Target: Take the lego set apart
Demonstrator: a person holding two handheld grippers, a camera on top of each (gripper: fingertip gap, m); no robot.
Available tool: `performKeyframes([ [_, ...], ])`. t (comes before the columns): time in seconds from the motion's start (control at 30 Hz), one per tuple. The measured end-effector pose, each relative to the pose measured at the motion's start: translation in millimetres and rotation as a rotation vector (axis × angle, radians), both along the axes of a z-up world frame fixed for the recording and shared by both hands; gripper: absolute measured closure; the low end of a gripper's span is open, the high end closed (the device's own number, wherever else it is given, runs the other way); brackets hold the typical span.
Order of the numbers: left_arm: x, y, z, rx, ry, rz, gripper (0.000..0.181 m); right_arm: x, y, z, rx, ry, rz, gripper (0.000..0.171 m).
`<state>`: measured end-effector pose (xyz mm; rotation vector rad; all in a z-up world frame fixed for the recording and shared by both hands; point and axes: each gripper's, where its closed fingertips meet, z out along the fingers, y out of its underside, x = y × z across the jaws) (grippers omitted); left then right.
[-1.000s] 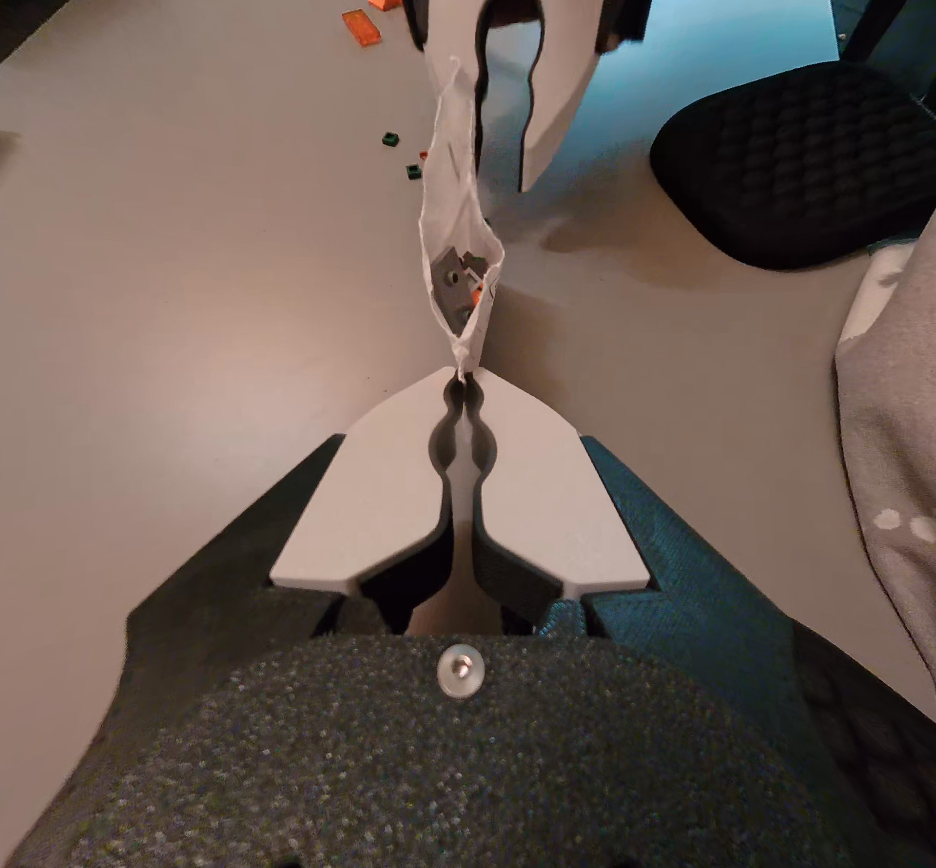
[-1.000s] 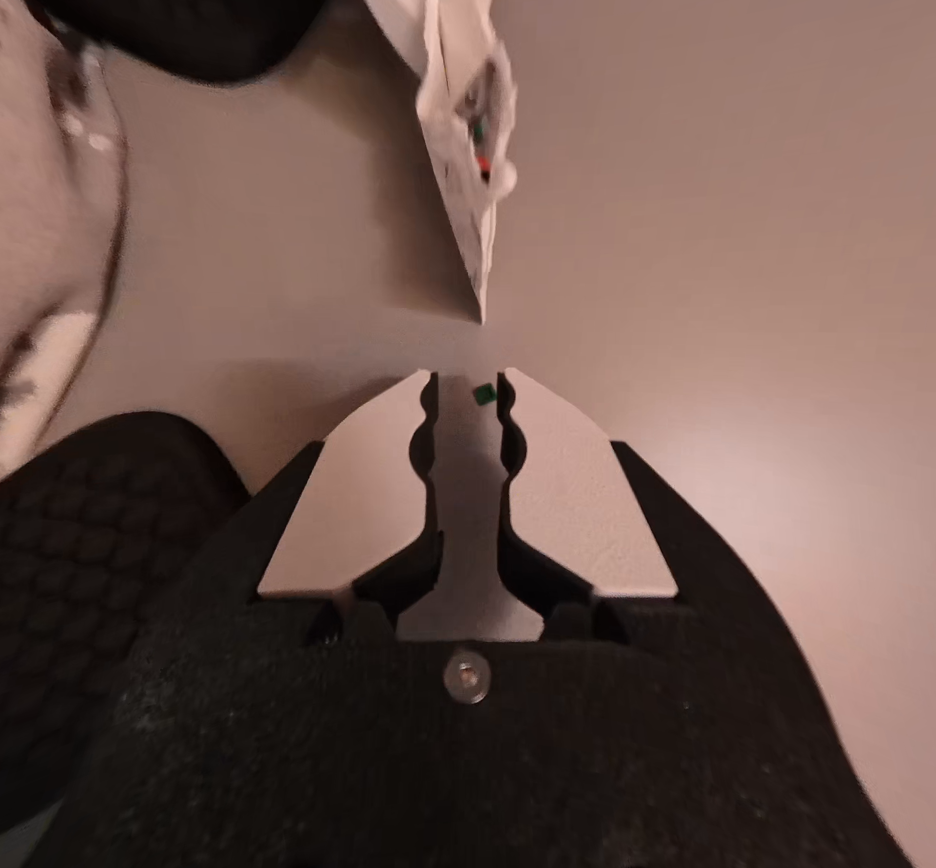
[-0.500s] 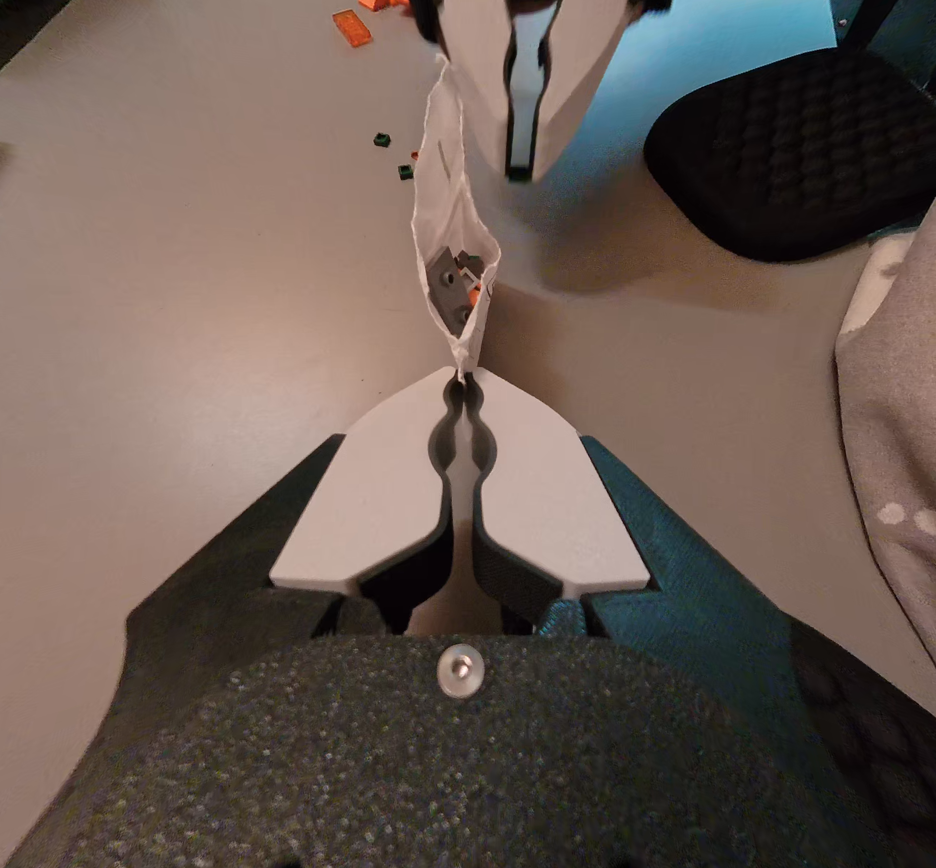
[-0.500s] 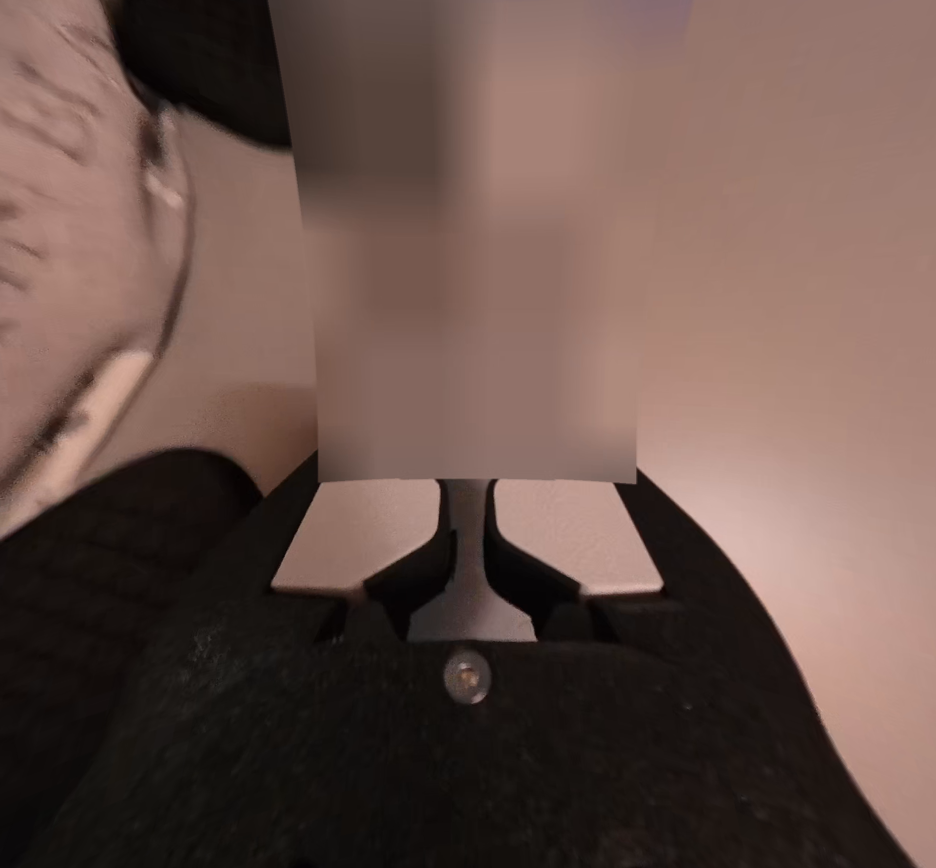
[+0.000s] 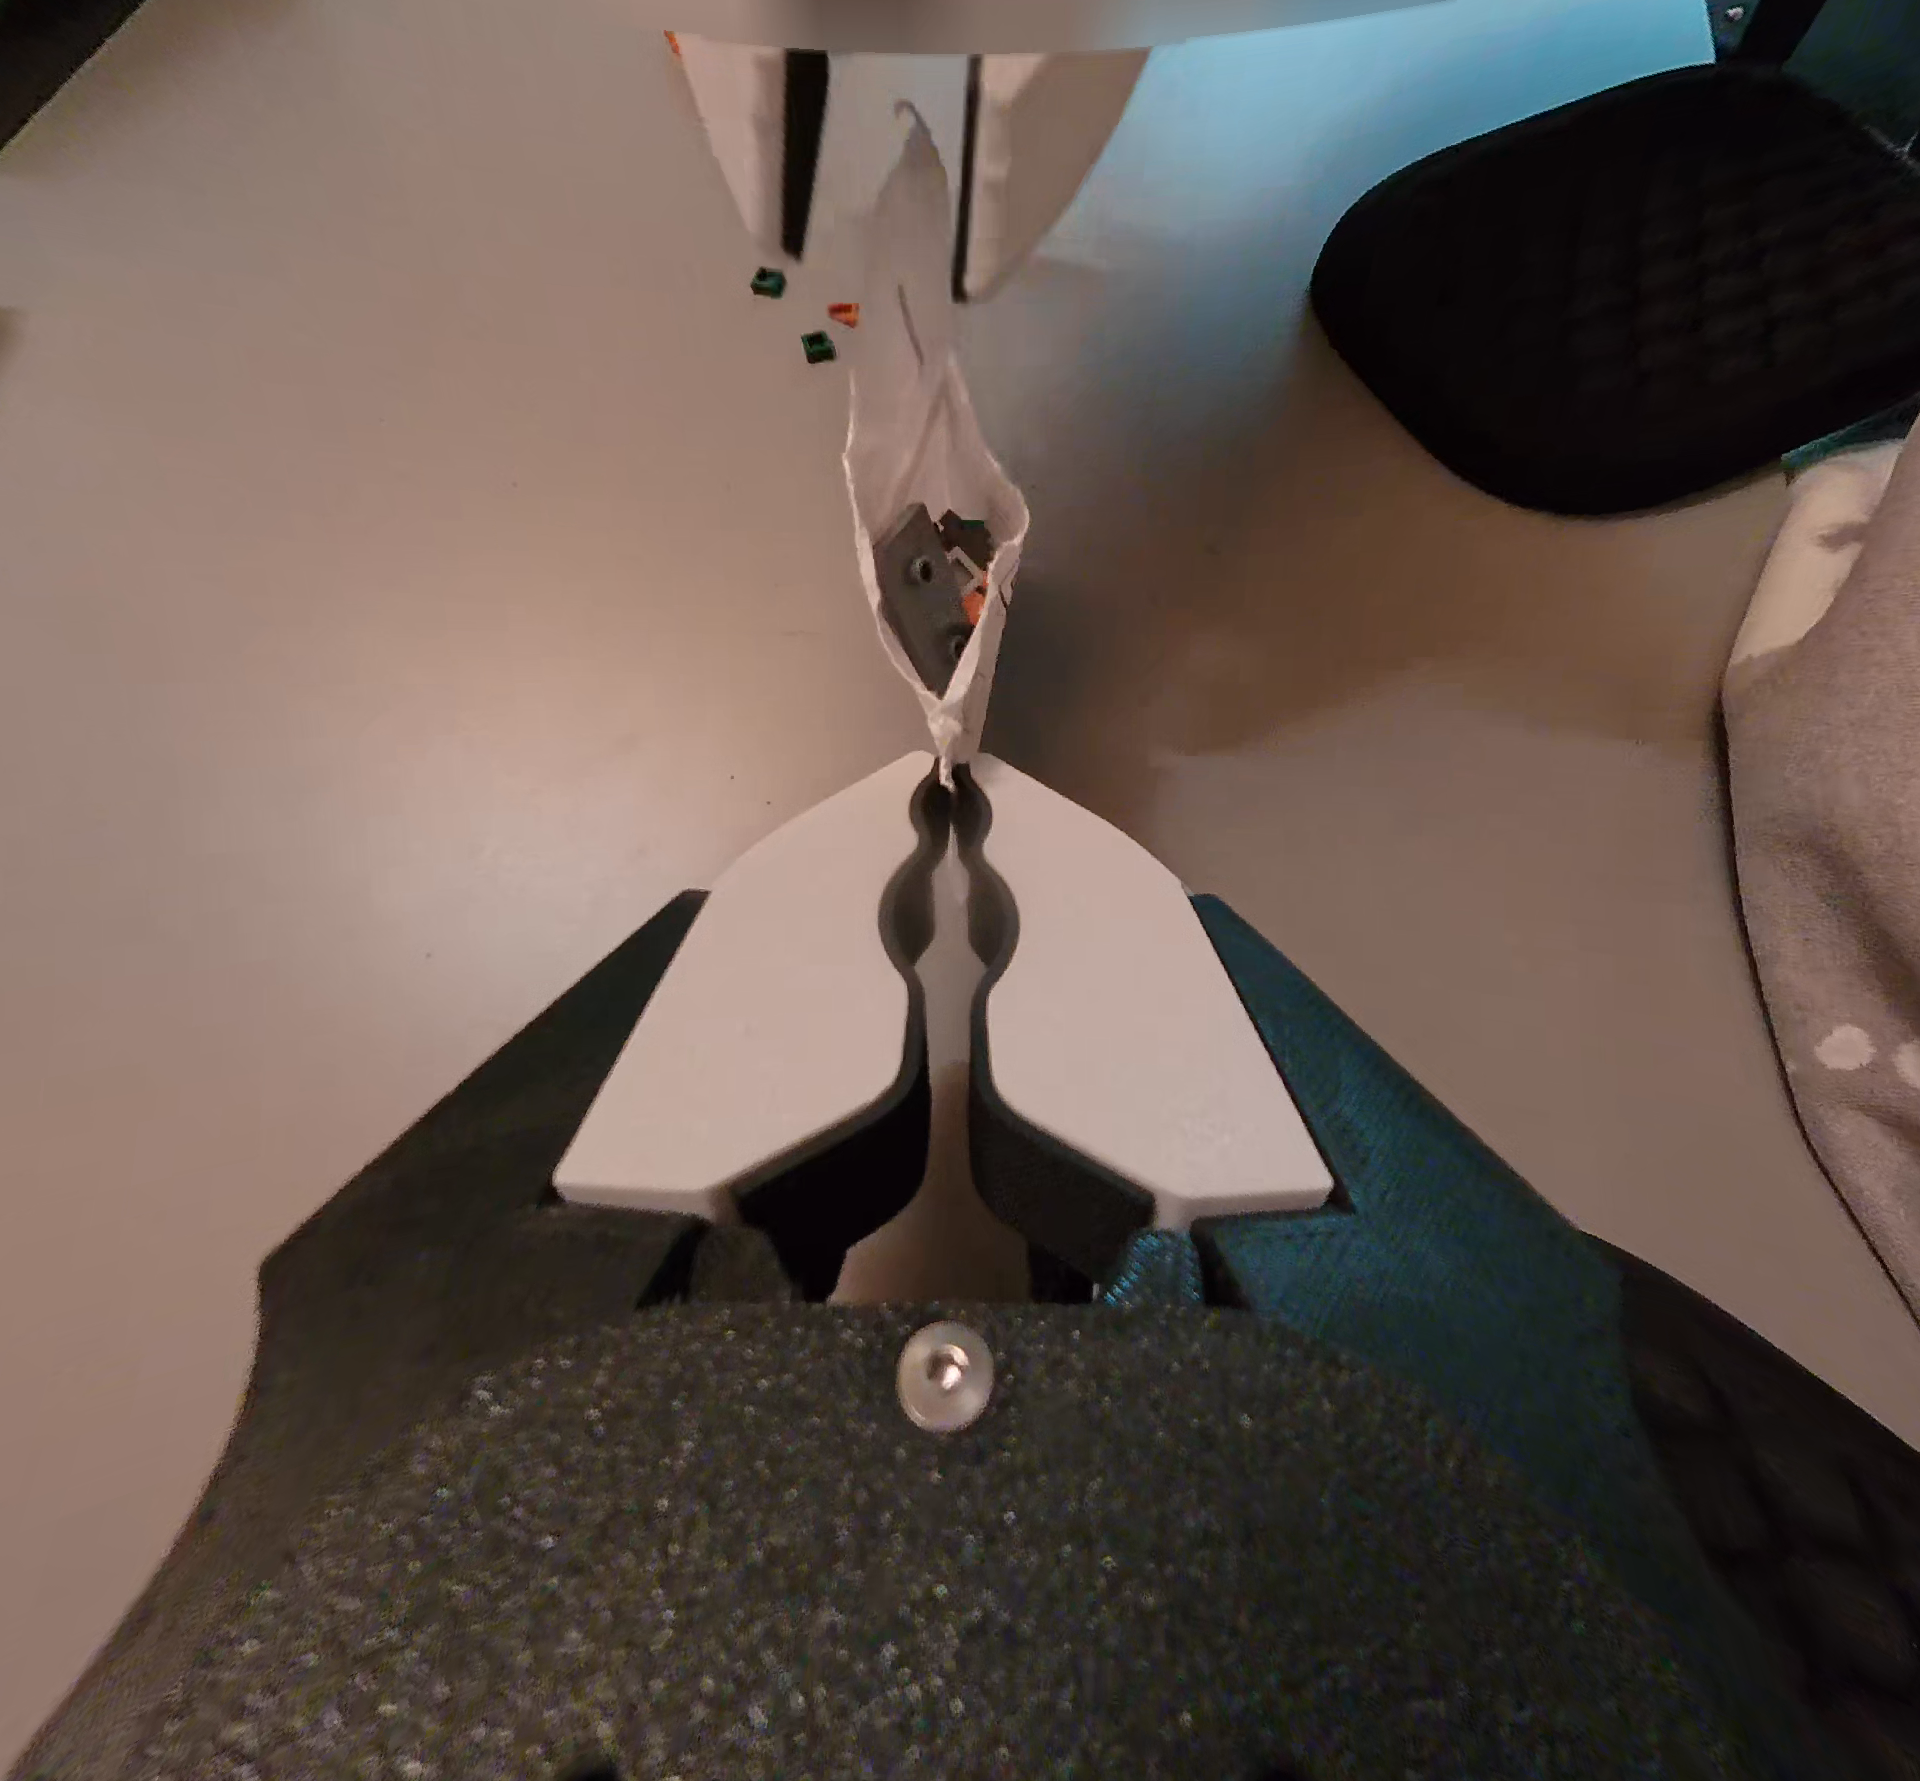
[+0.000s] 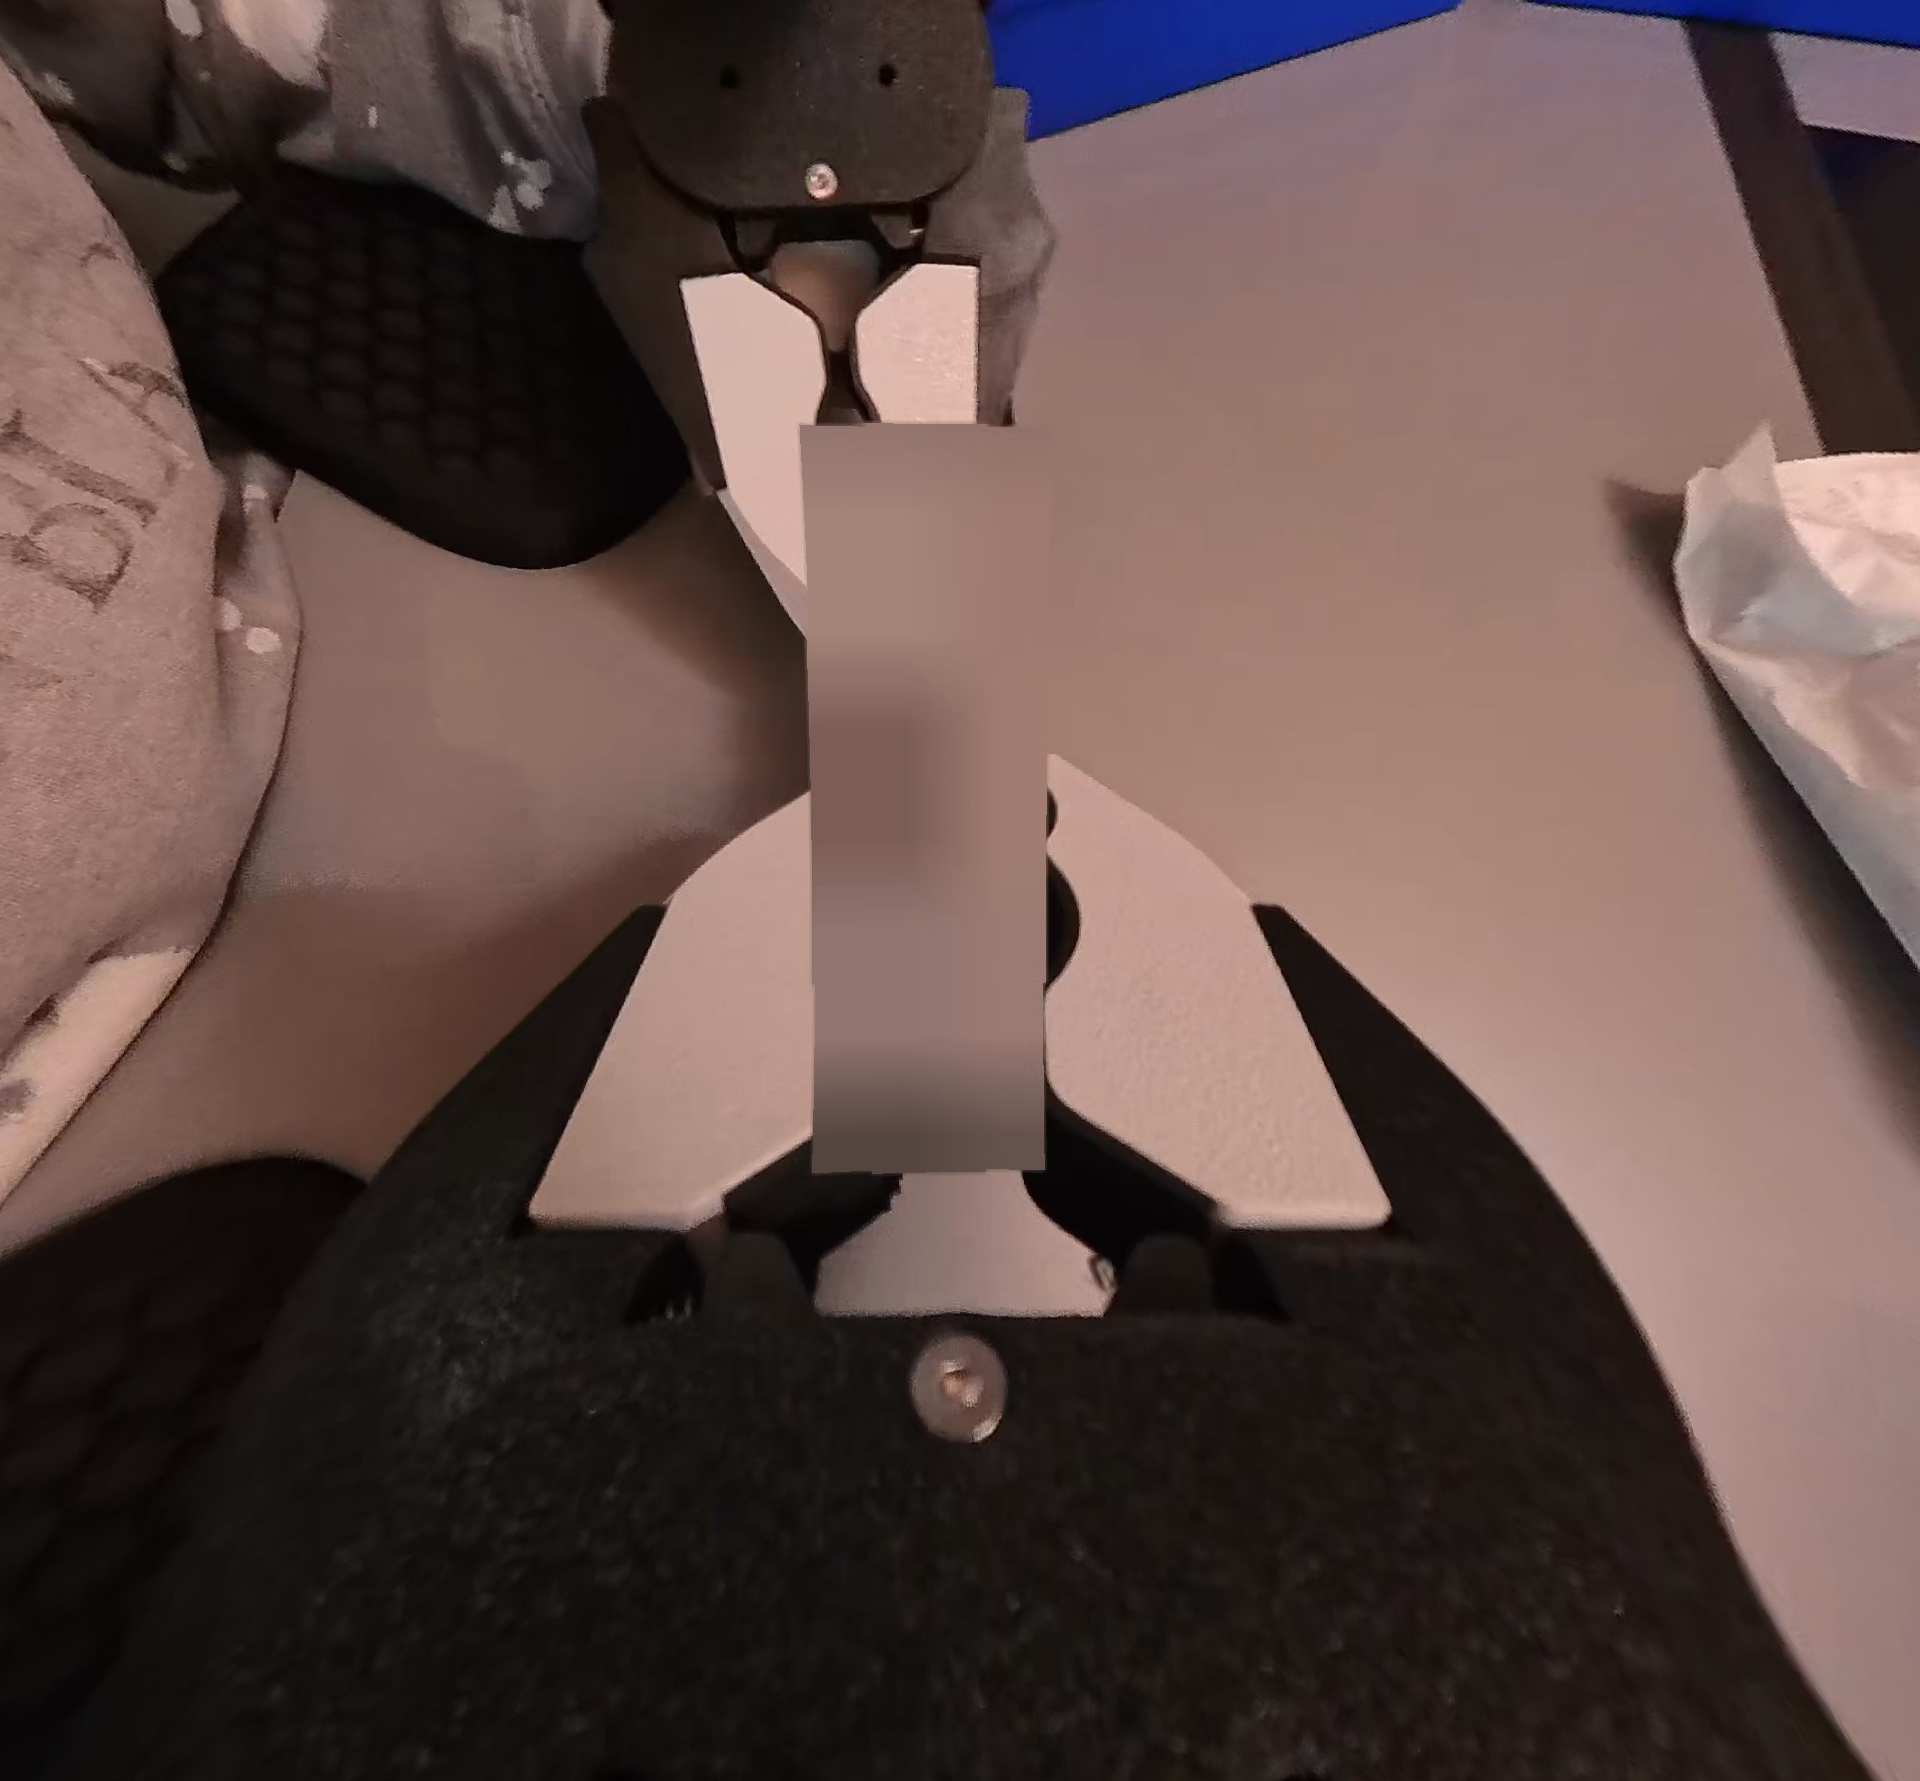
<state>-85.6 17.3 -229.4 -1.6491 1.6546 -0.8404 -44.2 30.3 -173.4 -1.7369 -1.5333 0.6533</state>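
left gripper clenched on the twisted corner of a white paper bag, right at the fingertips. bag gaping open just ahead of the tips, a grey lego plate and a speck of orange inside. farther ahead and slightly left of the bag, two small green lego pieces and a tiny orange piece lying loose on the pale table. right gripper facing from the far side, fingers spread either side of the bag's upper end; from its own camera the fingertips covered by a blur patch, so cannot tell its grip there. black mesh chair seat off to the right of the left gripper. crumpled white paper to the right of the right gripper.
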Motion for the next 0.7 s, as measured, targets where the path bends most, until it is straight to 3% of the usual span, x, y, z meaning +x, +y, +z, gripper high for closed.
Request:
performKeyframes([
  [0.13,0.3,0.4,0.8,-0.001,-0.004,0.004,0.181,38.3,18.5,1.2,0.019,-0.005,-0.110,0.148],
  [0.23,-0.6,2.7,0.2,0.006,0.003,0.014,0.181,77.3,34.0,-18.0,-0.016,-0.066,-0.201,0.148],
  [0.33,-0.8,3.3,-0.2,-0.004,0.002,0.019,0.181,84.7,30.0,-19.8,-0.124,0.031,-0.220,0.149],
  [0.47,-0.1,2.7,-1.7,-0.010,0.004,0.014,0.181,110.9,34.7,-61.5,-0.087,-0.205,-0.261,0.149],
  [0.7,-0.3,2.0,-3.3,-0.006,0.011,0.009,0.181,104.1,32.0,-90.3,-0.177,-0.234,-0.241,0.150],
])
